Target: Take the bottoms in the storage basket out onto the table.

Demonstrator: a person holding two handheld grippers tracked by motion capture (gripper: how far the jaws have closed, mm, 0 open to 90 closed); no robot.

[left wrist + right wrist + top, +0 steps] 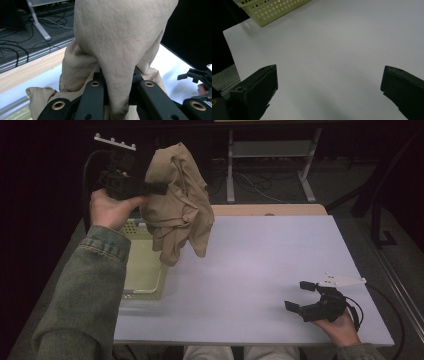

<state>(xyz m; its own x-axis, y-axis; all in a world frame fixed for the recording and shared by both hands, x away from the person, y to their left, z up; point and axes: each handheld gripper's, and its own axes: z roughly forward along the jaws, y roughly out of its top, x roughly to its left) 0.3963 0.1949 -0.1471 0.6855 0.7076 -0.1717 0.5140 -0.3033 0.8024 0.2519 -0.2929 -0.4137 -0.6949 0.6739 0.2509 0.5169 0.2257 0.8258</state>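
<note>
Right gripper (299, 296) rests low on the white table (260, 270) at the near right, jaws spread wide with nothing between them; bare tabletop lies ahead of it, the pale perforated basket (272, 10) farther off beyond its jaws. Left gripper (159, 188) is raised above the table's far left, jaws clamped on a fold of tan cloth (177, 202); the cloth bunches over and hangs below the jaws, clear of the table, its lower end dangling just above the basket's (142, 270) right edge.

No text, label, brand or number can be read anywhere.
</note>
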